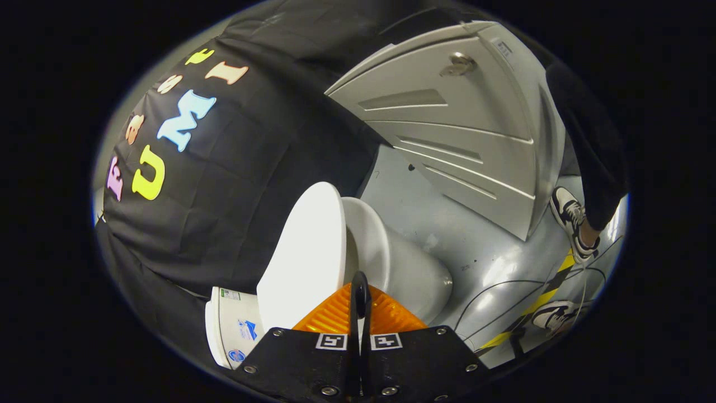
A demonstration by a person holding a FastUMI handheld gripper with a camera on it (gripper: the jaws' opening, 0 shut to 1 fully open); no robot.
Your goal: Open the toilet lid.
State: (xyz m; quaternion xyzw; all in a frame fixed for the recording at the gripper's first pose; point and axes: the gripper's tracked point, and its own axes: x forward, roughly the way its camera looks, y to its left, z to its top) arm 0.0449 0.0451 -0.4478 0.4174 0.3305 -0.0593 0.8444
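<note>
Gripper view: claw [359, 305] fingers are sitting nearly together, a thin gap between them, nothing gripped. Smooth white plastic toilet lid [305, 257] is standing raised just ahead of the fingertips, leaning toward the white cistern [232, 330]; white ceramic bowl [414, 274] beside it. Grey ribbed cabinet [447, 129] is lying beyond; a person's sneakers [570, 221] are standing on the grey floor [492, 263] well off.

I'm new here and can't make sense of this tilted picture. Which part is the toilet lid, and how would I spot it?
Find the white toilet on the grey floor, in front of the black cloth wall. The lid is the broad, flat white oval swung up from the bowl, just ahead of the claw, whose fingers are closed together. Unlike the rounded bowl beside it, it is thin and plate-like.
</note>
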